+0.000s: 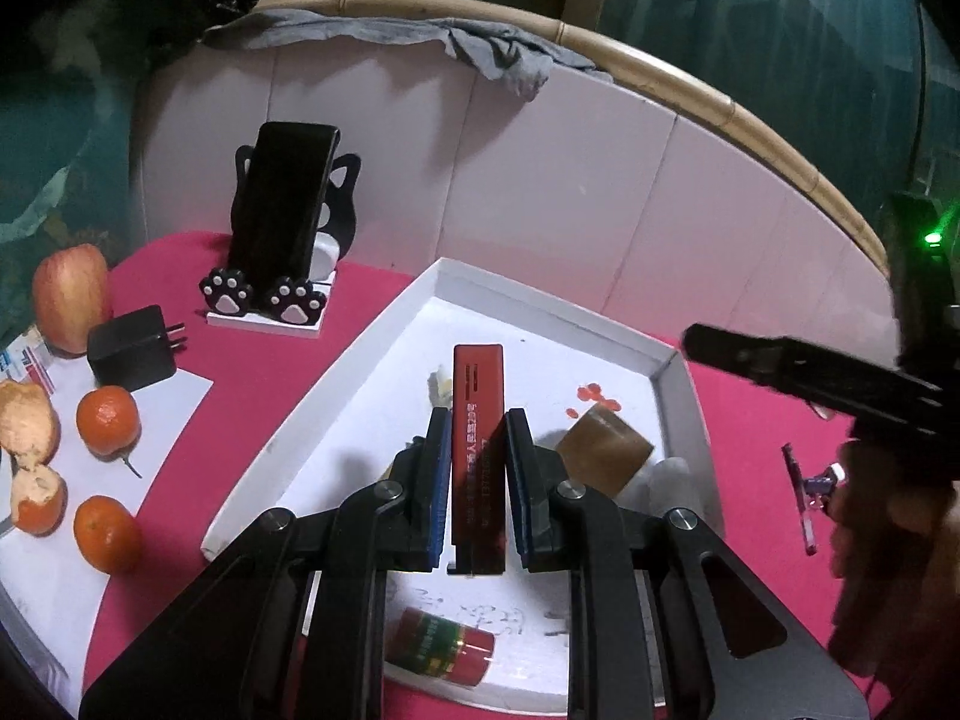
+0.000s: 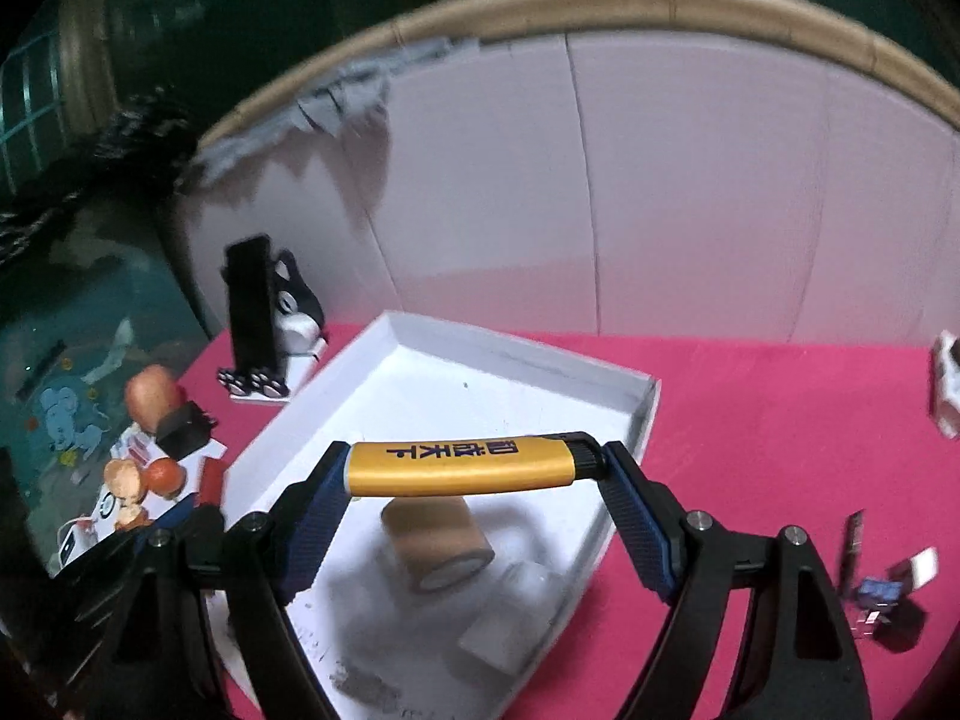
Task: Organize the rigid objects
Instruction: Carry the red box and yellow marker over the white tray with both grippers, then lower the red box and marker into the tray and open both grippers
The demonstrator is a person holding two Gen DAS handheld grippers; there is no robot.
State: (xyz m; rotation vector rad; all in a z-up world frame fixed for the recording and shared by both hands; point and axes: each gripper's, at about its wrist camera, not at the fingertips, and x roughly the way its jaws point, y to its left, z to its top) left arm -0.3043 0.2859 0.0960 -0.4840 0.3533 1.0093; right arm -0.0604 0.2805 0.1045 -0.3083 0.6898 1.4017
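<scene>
My left gripper (image 1: 478, 420) is shut on a flat red rectangular object (image 1: 478, 456) with pale lettering, held lengthwise above the white tray (image 1: 384, 318). My right gripper (image 2: 474, 468) is shut on an orange lighter (image 2: 459, 468) with dark lettering, gripped end to end and held crosswise above the same tray (image 2: 516, 354). In the tray lie a brown tape roll (image 1: 603, 456), also in the right wrist view (image 2: 435, 537), and a red and green cylinder (image 1: 441, 648). The right gripper's black body (image 1: 810, 372) shows at the right of the left wrist view.
A phone on a black cat stand (image 1: 282, 222) stands at the back left. A black charger (image 1: 133, 348), an apple (image 1: 69, 297) and tangerines (image 1: 107, 420) lie left on white paper. Small dark items (image 2: 882, 594) lie right on the red cloth. A white panel wall (image 1: 540, 180) stands behind.
</scene>
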